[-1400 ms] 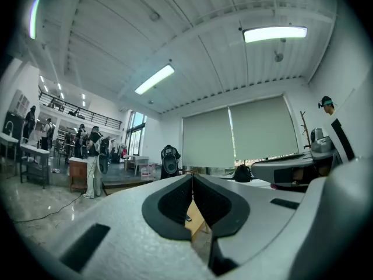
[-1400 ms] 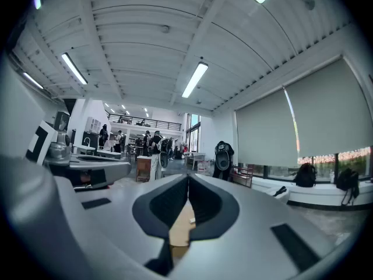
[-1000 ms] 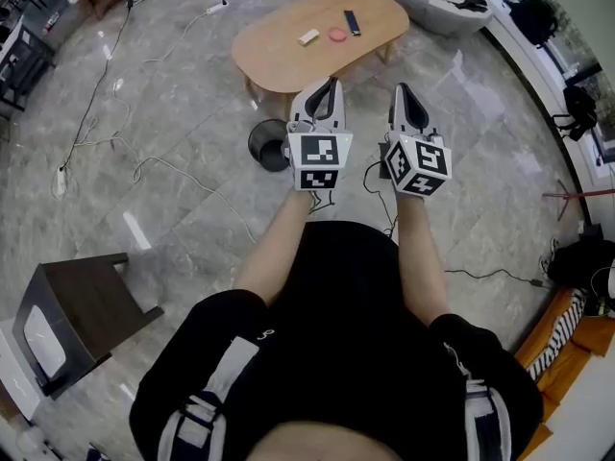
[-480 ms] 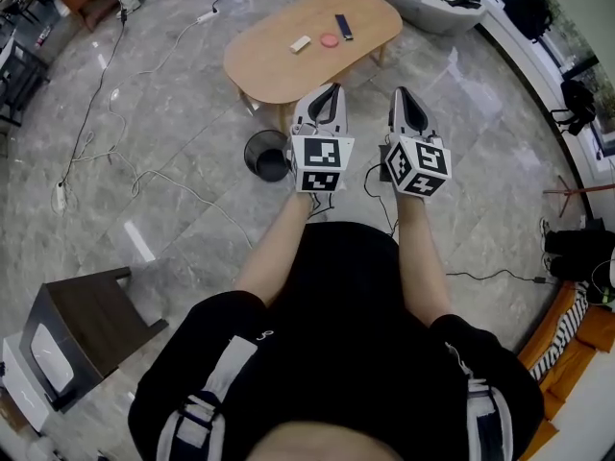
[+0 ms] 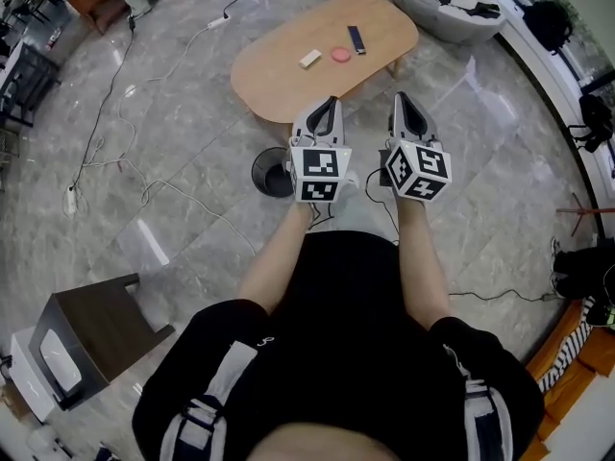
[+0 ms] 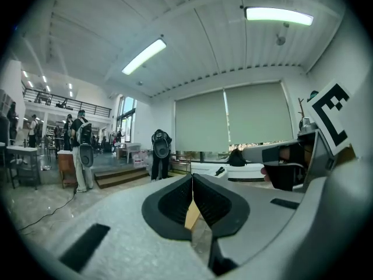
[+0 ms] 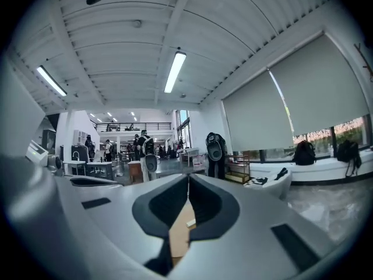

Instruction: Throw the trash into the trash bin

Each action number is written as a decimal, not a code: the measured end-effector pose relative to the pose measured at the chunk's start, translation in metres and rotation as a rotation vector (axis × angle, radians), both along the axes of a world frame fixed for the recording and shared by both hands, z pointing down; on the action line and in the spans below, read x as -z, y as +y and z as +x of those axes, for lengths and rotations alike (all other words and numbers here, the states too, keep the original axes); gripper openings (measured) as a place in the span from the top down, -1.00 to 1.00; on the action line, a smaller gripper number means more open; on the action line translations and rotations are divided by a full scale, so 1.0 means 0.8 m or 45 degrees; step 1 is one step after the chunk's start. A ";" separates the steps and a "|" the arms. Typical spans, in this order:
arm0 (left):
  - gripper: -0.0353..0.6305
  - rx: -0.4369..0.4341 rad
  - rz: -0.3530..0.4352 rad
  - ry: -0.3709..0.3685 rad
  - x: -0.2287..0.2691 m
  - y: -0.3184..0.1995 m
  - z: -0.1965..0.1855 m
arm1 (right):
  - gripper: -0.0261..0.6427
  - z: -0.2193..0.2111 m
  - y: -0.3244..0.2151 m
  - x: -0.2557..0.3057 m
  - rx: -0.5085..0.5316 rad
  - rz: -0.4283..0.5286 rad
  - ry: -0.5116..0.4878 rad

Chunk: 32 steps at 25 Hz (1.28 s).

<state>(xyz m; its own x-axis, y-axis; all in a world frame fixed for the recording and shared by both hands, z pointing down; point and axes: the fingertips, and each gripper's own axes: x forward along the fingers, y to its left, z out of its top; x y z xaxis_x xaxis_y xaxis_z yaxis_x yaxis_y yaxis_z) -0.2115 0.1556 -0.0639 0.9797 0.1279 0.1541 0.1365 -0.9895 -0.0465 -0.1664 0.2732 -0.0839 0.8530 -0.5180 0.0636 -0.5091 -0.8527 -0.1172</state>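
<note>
On the table [image 5: 279, 70] lie a white block [image 5: 309, 60], pink disc [image 5: 339, 54], dark bar [image 5: 356, 38] — hand-held grippers [image 5: 332, 102] [image 5: 400, 97] pressed together.

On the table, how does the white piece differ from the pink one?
The white piece is a pale oblong block, while the pink piece is round. In the head view the white piece lies to the left of the pink piece, with a gap between them. Both are small, lie loose on the wooden table, and are not yet in the bin.
</note>
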 end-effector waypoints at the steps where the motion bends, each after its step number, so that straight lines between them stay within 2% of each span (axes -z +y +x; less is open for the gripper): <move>1: 0.86 0.006 0.001 -0.005 -0.004 -0.002 0.009 | 0.89 0.011 -0.002 -0.001 0.009 0.004 0.002; 5: 0.86 0.058 -0.002 -0.036 -0.025 -0.013 0.051 | 0.89 0.059 -0.012 -0.011 0.058 0.009 0.008; 10: 0.86 0.133 -0.020 -0.069 -0.030 -0.027 0.123 | 0.89 0.145 -0.028 -0.005 0.124 0.023 -0.002; 15: 0.86 0.216 -0.084 -0.082 -0.024 -0.026 0.225 | 0.89 0.250 -0.033 0.009 0.214 -0.009 0.009; 21: 0.86 0.307 -0.145 -0.062 -0.005 -0.008 0.348 | 0.89 0.390 0.002 0.034 0.221 0.062 0.000; 27: 0.86 0.336 -0.144 -0.073 0.003 0.006 0.422 | 0.89 0.461 0.027 0.047 0.244 0.118 0.003; 32: 0.86 0.282 -0.177 -0.110 -0.001 0.023 0.462 | 0.89 0.476 0.026 0.034 0.314 0.169 -0.048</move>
<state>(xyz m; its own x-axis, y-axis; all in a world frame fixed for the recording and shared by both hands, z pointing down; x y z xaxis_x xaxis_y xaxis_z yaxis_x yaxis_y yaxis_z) 0.1581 0.1740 -0.0632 0.9702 -0.0624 0.2340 -0.0866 -0.9918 0.0944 0.2140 0.2938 -0.1110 0.6987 -0.7154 0.0102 -0.6923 -0.6796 -0.2424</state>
